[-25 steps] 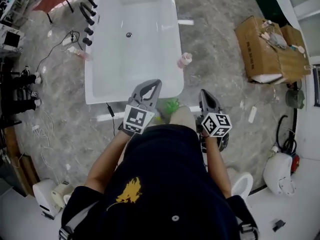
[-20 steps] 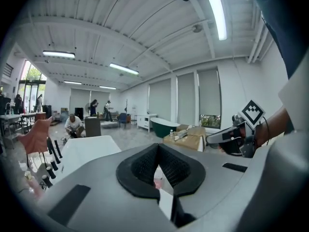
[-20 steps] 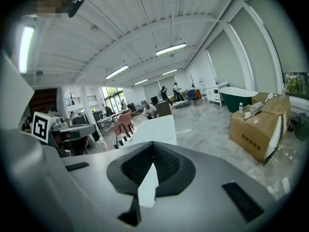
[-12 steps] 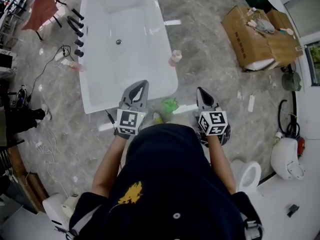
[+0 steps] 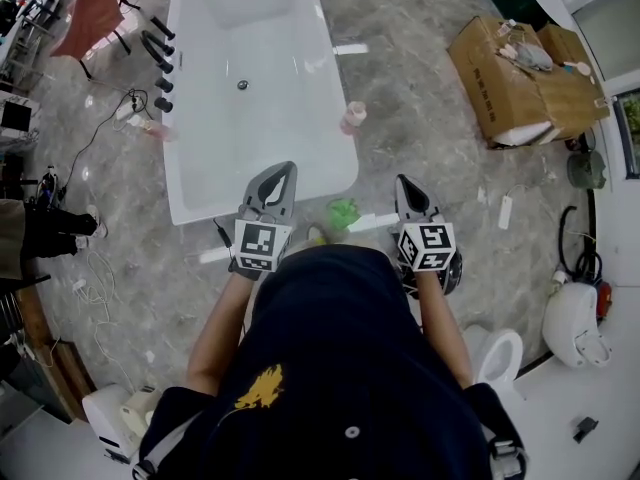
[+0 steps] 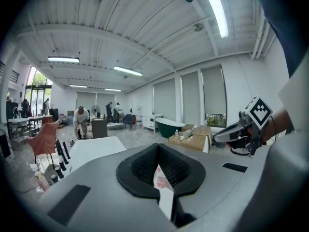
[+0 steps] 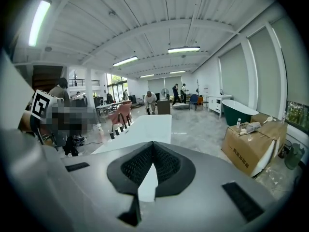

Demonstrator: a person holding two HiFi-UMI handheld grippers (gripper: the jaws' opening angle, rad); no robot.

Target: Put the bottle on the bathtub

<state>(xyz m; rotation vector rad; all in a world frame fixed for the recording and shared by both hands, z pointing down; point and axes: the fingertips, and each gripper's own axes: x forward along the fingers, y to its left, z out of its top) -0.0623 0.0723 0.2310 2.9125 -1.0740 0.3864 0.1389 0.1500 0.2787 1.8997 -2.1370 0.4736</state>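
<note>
A pink bottle (image 5: 352, 117) stands on the marble floor, close beside the right wall of the white bathtub (image 5: 330, 98). In the left gripper view a bit of that pink bottle (image 6: 161, 180) shows through the slit between the jaws. My left gripper (image 5: 282, 169) hovers over the tub's near end, jaws together and empty. My right gripper (image 5: 405, 181) hangs over the floor to the tub's right, also shut and empty. The bottle lies ahead of both, between them. In the right gripper view the bathtub (image 7: 147, 124) stretches away ahead.
Black taps (image 5: 160, 53) line the tub's left rim, and another pinkish bottle (image 5: 158, 131) lies on the floor there. A green object (image 5: 343, 211) sits near the tub's near end. A cardboard box (image 5: 520, 73) is at right, a toilet (image 5: 497, 353) near my right side. People stand far off.
The head view has shifted, so the tub and bottle sit slightly differently in the picture. Both grippers stay shut and empty, held just a little lower in the view.
</note>
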